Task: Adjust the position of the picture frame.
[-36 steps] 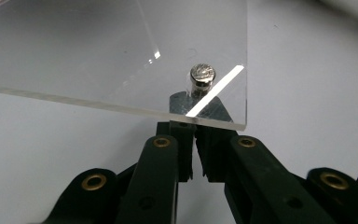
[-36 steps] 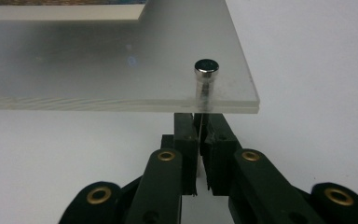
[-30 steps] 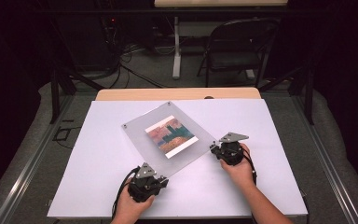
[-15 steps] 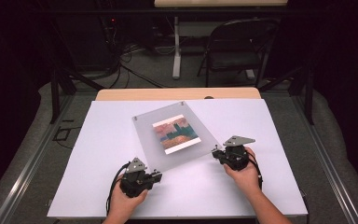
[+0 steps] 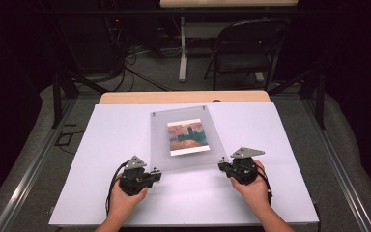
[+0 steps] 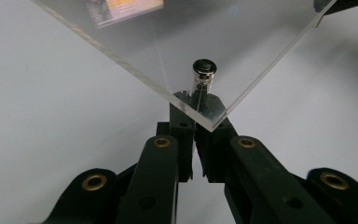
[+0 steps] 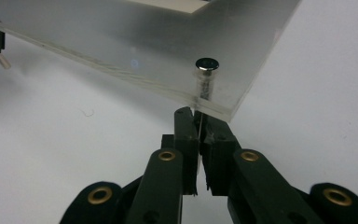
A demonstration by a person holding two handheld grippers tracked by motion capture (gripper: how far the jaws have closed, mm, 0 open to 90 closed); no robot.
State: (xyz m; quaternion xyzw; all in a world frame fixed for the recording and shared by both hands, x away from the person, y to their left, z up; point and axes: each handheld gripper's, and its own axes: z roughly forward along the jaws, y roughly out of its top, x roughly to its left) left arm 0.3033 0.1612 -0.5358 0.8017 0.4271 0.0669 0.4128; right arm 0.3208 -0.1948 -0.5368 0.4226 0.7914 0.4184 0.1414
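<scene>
A clear acrylic picture frame [image 5: 160, 145] holds a small landscape print [image 5: 187, 137] and sits squarely over the middle of the white table [image 5: 280, 145]. My left gripper [image 5: 157, 173] is shut on the frame's near left corner [image 6: 205, 114], just below a metal standoff bolt [image 6: 204, 70]. My right gripper [image 5: 221, 166] is shut on the near right corner [image 7: 223, 109], beside its own bolt [image 7: 207, 65]. In both gripper views the plate's near edge is raised off the table. The left gripper's jaws [image 6: 196, 105] and the right gripper's jaws [image 7: 199, 116] are pressed together.
A wooden desk edge [image 5: 183, 96] runs behind the white board. Beyond it stand a black chair [image 5: 244, 53] and floor cables [image 5: 135, 63]. Metal rails [image 5: 29, 169] flank the table. Open white surface lies left and right of the frame.
The frame has turned clockwise from a diagonal to square-on. My left gripper swung left and forward with its corner, and my right gripper came back toward the near edge.
</scene>
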